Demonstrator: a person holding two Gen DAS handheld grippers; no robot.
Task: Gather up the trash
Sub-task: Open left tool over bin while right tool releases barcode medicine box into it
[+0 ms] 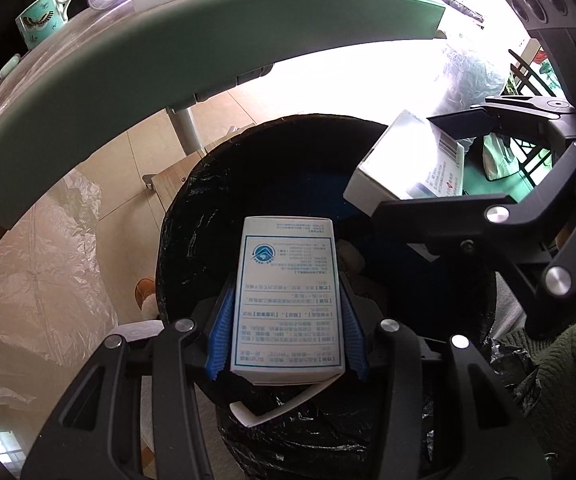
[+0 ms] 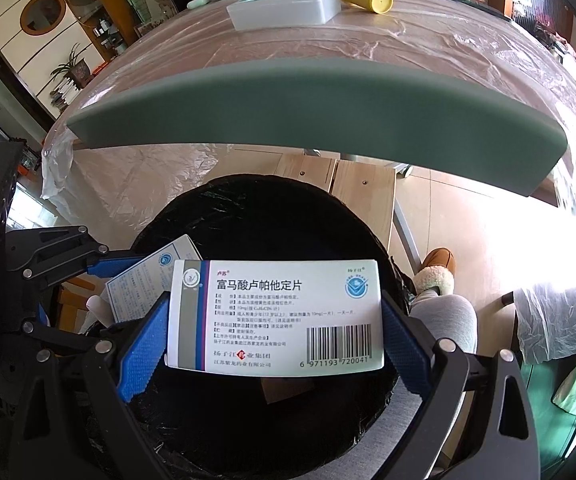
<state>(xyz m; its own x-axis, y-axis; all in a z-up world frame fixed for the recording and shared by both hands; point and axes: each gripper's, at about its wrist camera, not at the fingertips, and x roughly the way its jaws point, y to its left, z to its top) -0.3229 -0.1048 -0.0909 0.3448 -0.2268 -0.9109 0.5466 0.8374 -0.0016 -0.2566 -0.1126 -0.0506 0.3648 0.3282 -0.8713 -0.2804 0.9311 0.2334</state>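
The left gripper (image 1: 288, 320) is clamped on a narrow white box (image 1: 289, 300) and the right gripper (image 2: 276, 332) on a wider medicine box (image 2: 276, 316), both over the black-lined bin (image 2: 248, 220).

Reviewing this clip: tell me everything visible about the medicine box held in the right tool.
The medicine box is a flat white cardboard carton with a grey and purple stripe at its left, blue Chinese lettering, a round blue logo and a barcode at lower right. It looks closed and undented. The right tool clamps it by its two short ends between blue pads, printed face toward the camera, roughly level across the view. It hangs over the black-lined trash bin, touching nothing but the pads.
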